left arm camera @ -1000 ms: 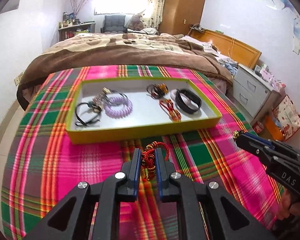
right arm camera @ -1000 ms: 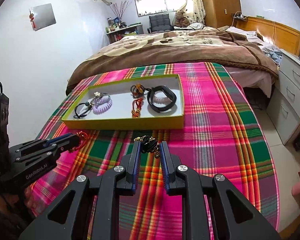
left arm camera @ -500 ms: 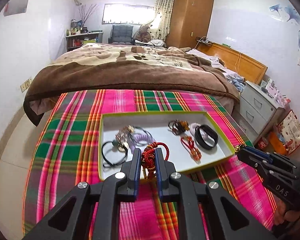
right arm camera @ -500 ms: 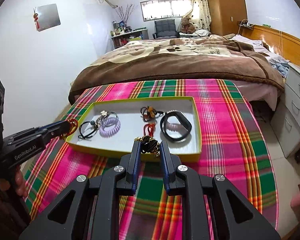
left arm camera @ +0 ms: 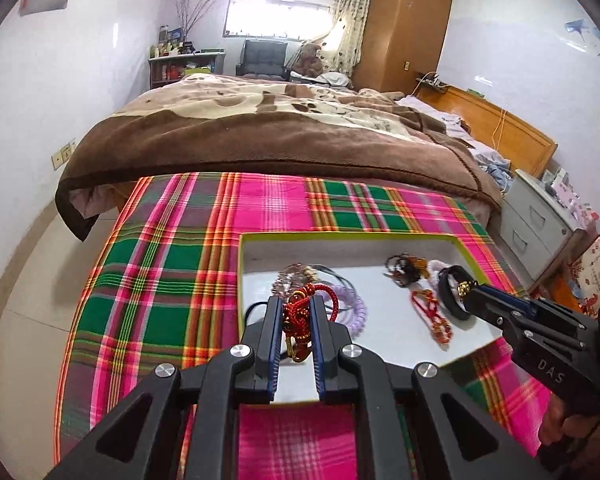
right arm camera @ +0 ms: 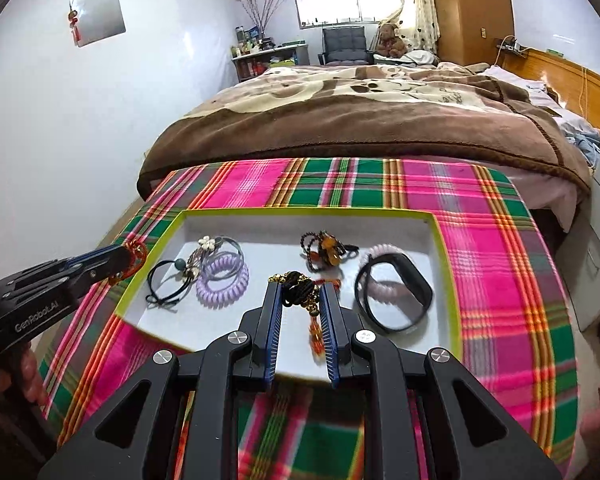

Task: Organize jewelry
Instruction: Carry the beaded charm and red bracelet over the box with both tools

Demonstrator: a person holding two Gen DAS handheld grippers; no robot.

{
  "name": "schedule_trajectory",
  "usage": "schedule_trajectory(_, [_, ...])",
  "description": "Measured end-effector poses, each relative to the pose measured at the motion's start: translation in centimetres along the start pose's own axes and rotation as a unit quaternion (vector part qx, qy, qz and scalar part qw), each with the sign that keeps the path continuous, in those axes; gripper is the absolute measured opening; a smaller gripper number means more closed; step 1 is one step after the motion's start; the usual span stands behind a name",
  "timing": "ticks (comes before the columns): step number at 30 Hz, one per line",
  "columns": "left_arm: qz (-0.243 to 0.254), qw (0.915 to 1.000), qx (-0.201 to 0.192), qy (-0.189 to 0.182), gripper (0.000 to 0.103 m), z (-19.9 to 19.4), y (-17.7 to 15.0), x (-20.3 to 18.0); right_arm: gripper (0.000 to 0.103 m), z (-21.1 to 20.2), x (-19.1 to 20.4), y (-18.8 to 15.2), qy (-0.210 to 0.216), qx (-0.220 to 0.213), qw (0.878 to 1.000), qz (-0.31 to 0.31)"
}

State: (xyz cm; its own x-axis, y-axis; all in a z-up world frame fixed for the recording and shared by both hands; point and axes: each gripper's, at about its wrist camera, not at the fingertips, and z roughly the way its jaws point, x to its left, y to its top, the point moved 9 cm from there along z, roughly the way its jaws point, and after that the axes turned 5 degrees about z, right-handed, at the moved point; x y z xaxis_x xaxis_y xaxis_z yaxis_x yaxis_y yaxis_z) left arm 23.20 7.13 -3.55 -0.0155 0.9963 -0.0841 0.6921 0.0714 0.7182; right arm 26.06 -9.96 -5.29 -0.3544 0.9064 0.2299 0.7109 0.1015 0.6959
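My left gripper (left arm camera: 295,308) is shut on a red cord bracelet (left arm camera: 298,322) and holds it above the left part of the yellow-green tray (left arm camera: 340,235). My right gripper (right arm camera: 300,294) is shut on a black cord bracelet with gold beads (right arm camera: 300,286), above the tray (right arm camera: 300,211) near its front middle. In the tray lie a purple coil hair tie (right arm camera: 222,278), black hair ties (right arm camera: 166,280), a beaded amber bracelet (right arm camera: 326,248), a black band (right arm camera: 394,296) and a red knotted bracelet (left arm camera: 430,310). The left gripper also shows in the right wrist view (right arm camera: 128,254), the right gripper in the left wrist view (left arm camera: 466,292).
The tray sits on a pink and green plaid cloth (right arm camera: 496,240). A bed with a brown blanket (left arm camera: 280,136) lies beyond it. Grey drawers (left arm camera: 540,216) stand at the right. White walls close the left side.
Both grippers have moved forward and up, from over the plaid cloth in front of the tray to above the tray, each still holding its bracelet.
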Motion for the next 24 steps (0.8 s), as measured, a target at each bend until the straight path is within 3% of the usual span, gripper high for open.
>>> schedule_trajectory(10, [-0.008,0.9995,0.029,0.007,0.013,3.3,-0.5,1.7,0.020,4.3,0.2,-0.1,-0.010,0.033,0.999,-0.003])
schedule_trajectory(24, [-0.008,0.9991,0.041,-0.005,0.014,4.6,-1.8,1.3,0.020,6.2,0.1,-0.6,-0.025,0.047,0.998,-0.018])
